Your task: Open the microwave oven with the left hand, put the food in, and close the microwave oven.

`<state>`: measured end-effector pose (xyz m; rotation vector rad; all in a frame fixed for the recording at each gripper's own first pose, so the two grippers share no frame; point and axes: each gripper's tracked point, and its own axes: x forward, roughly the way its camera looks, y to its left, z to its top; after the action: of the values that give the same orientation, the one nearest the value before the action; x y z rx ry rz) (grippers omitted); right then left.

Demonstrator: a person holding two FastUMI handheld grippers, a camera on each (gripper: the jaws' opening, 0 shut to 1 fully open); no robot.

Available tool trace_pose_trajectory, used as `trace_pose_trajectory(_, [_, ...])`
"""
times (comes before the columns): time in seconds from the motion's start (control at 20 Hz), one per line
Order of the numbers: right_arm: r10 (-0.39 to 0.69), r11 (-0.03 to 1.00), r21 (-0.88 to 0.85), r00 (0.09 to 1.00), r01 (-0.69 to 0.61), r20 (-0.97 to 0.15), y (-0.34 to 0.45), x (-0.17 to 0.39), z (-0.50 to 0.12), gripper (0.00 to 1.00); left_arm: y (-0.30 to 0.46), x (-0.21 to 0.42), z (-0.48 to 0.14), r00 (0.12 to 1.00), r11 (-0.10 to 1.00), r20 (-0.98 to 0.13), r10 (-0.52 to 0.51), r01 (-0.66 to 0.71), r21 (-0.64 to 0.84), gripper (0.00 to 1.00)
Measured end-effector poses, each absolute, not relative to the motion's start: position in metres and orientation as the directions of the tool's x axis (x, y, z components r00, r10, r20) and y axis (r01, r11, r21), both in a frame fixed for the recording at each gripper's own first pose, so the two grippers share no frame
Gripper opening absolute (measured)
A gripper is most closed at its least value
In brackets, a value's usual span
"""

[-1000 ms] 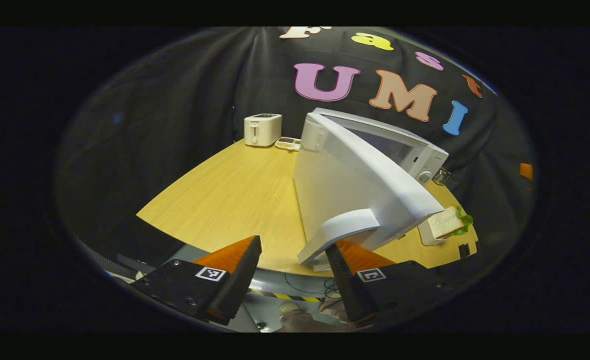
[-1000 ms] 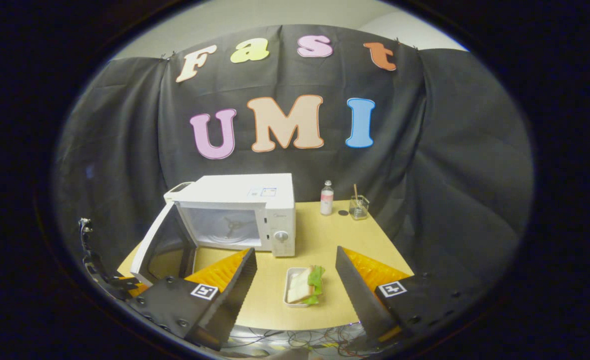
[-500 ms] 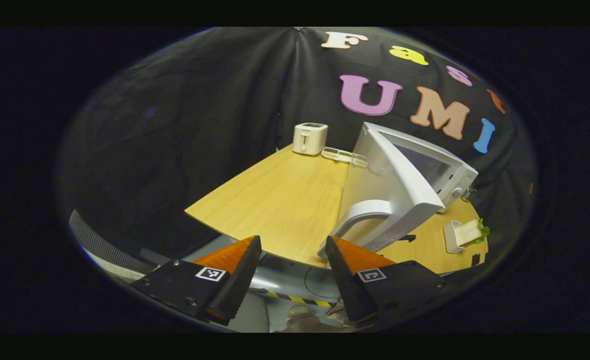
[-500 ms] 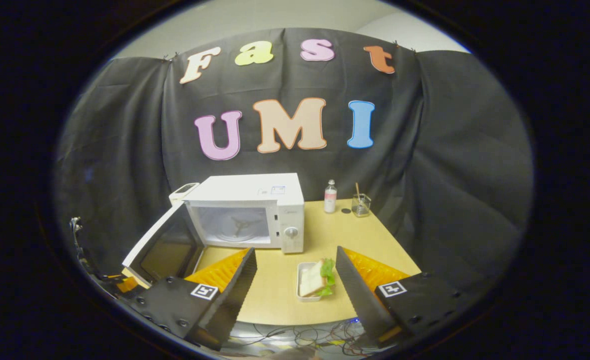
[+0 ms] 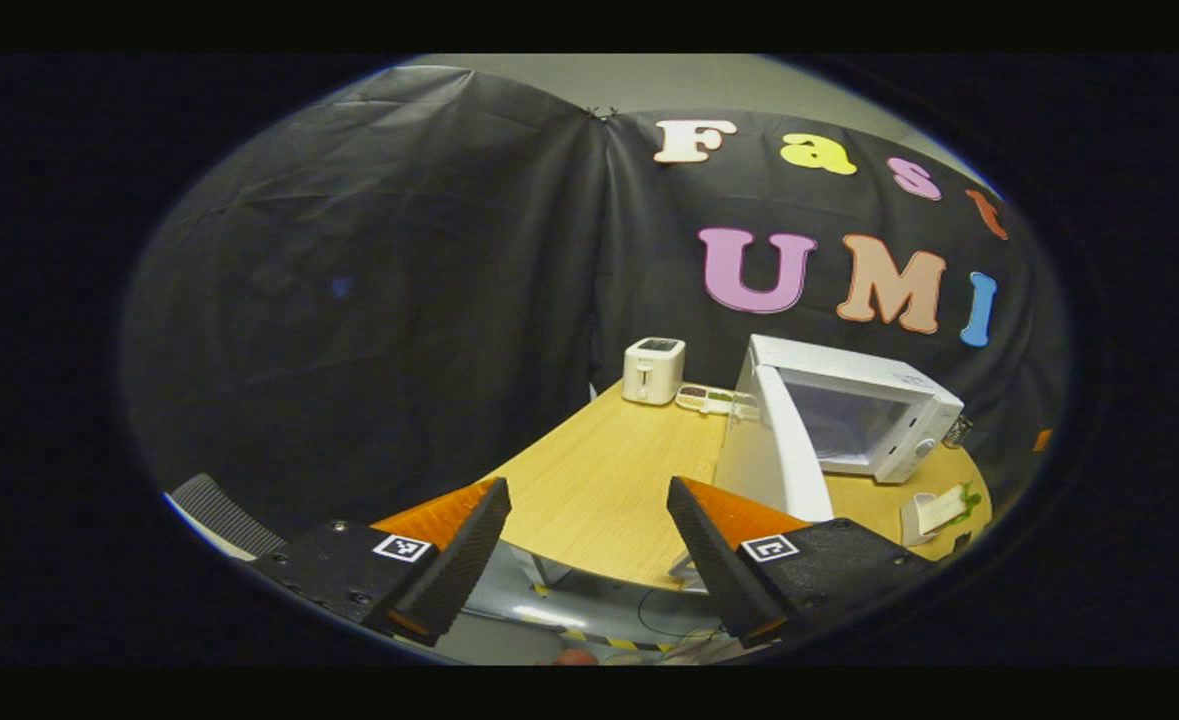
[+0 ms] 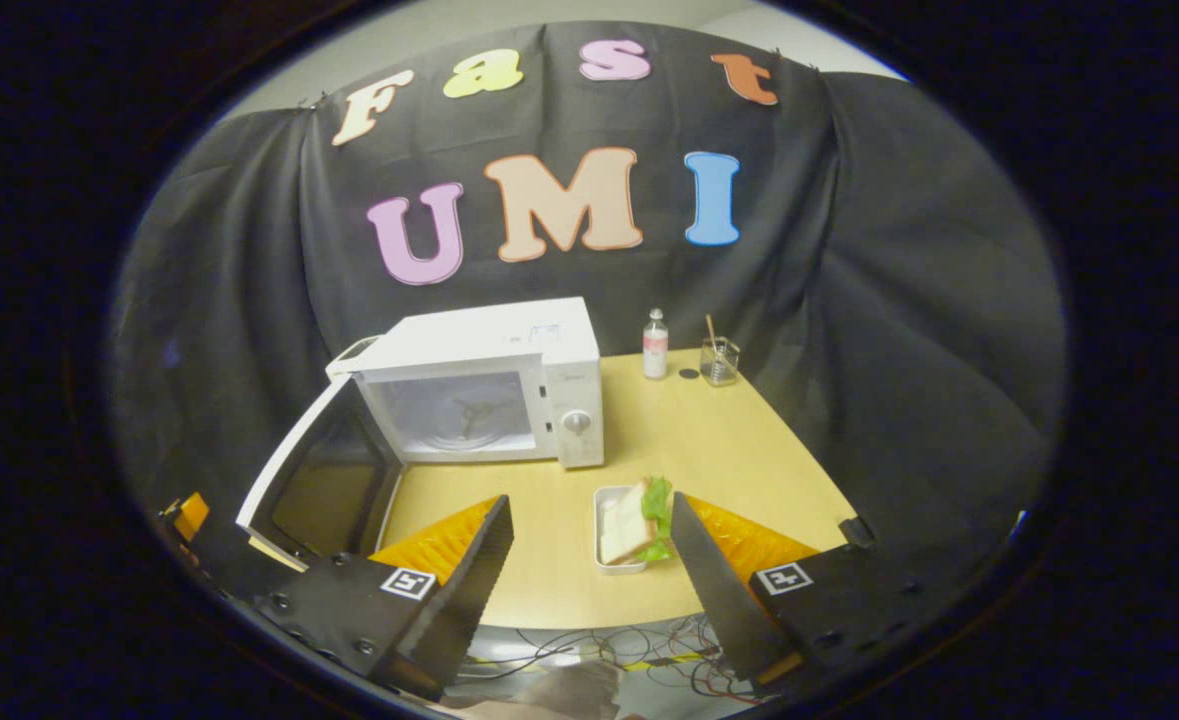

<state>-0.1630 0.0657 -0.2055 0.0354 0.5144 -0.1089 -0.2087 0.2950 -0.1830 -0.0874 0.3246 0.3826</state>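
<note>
- Microwave oven (image 6: 484, 385) standing on the wooden table (image 6: 709, 460) with its door (image 6: 314, 485) swung wide to the side, cavity and turntable hub exposed; opening step looks done.
- Same door (image 5: 784, 455) seen edge-on from the left gripper view, well clear of the left gripper (image 5: 584, 540).
- Left gripper spread open and holding nothing, hanging over the near table edge, apart from the door handle.
- Right gripper (image 6: 589, 560) likewise spread open and empty, hovering low above the front of the table.
- Food, a sandwich with lettuce (image 6: 637, 518), lying in a small white tray (image 6: 604, 500) on the table in front of the oven's control panel, between the right gripper's fingers in line of sight but not touching either one as far as can be told.
- Same tray and sandwich (image 5: 939, 508) visible far right in the left gripper view, just beside the oven's front corner.
- Judged progress: about a third through; loading and closing both not yet done.
- Next, probably: lower the right gripper onto the tray or sandwich, close on it, carry it through the open front onto the turntable, release, withdraw.
- After that: push the door shut, likely with the left gripper.
- Bystanders, not part of the job: white toaster (image 5: 654, 370) and a shallow dish (image 5: 714, 400) behind the oven; small bottle (image 6: 655, 345) and glass with a stick (image 6: 718, 362) at the far table edge.
</note>
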Motion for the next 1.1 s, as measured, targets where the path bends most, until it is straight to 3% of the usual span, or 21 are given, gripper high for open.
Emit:
trace_pose_trajectory(0.2, [-0.103, 0.993, -0.024, 0.78, 0.112, -0.618, 0.044, -0.14, -0.247, 1.0, 0.277, -0.183, -0.16, 0.894, 0.927, -0.28, 0.351, -0.374, -0.033, 0.96])
trace_pose_trajectory(0.25, [-0.101, 0.994, -0.028, 0.749, 0.109, -0.654, 0.037, -0.131, -0.261, 0.95, 0.273, -0.177, -0.157, 0.894, 0.926, -0.276, 0.352, -0.376, -0.038, 0.96])
trace_pose_trajectory(0.4, [-0.08, 0.99, 0.012, 0.643, 0.137, -0.762, 0.021, -0.119, -0.3, 1.0, 0.263, -0.152, -0.147, 0.895, 0.92, -0.254, 0.367, -0.39, -0.045, 0.96])
trace_pose_trajectory(0.5, [-0.02, 0.982, 0.093, 0.582, 0.165, -0.813, 0.016, -0.111, -0.326, 0.96, 0.26, -0.136, -0.141, 0.889, 0.913, -0.243, 0.387, -0.407, -0.036, 0.96])
trace_pose_trajectory(0.6, [0.017, 0.973, 0.138, 0.535, 0.187, -0.845, 0.011, -0.093, -0.345, 0.89, 0.256, -0.119, -0.136, 0.885, 0.907, -0.232, 0.403, -0.42, -0.027, 0.96])
trace_pose_trajectory(0.65, [0.026, 0.971, 0.144, 0.513, 0.191, -0.858, 0.007, -0.085, -0.356, 0.98, 0.251, -0.107, -0.133, 0.885, 0.905, -0.223, 0.409, -0.425, -0.026, 0.99])
trace_pose_trajectory(0.7, [0.027, 0.969, 0.144, 0.493, 0.201, -0.869, 0.001, -0.079, -0.365, 0.97, 0.247, -0.097, -0.129, 0.885, 0.903, -0.212, 0.414, -0.429, -0.024, 0.94])
trace_pose_trajectory(0.8, [0.049, 0.963, 0.161, 0.451, 0.215, -0.891, -0.004, -0.069, -0.383, 0.97, 0.24, -0.076, -0.121, 0.887, 0.901, -0.184, 0.423, -0.433, -0.018, 0.96])
trace_pose_trajectory(0.85, [0.058, 0.962, 0.167, 0.433, 0.217, -0.9, -0.005, -0.065, -0.392, 0.88, 0.236, -0.068, -0.12, 0.888, 0.9, -0.175, 0.426, -0.435, -0.012, 0.96])
trace_pose_trajectory(0.9, [0.066, 0.962, 0.168, 0.417, 0.213, -0.907, -0.007, -0.061, -0.4, 0.87, 0.232, -0.061, -0.117, 0.888, 0.9, -0.166, 0.428, -0.435, -0.01, 0.96])
trace_pose_trajectory(0.95, [0.076, 0.964, 0.17, 0.401, 0.206, -0.913, -0.007, -0.06, -0.406, 0.96, 0.228, -0.052, -0.116, 0.89, 0.901, -0.16, 0.427, -0.434, -0.01, 0.96])
trace_pose_trajectory(1.1, [0.097, 0.966, 0.176, 0.366, 0.191, -0.926, -0.008, -0.056, -0.417, 0.95, 0.215, -0.033, -0.116, 0.893, 0.903, -0.162, 0.419, -0.428, -0.025, 0.96])
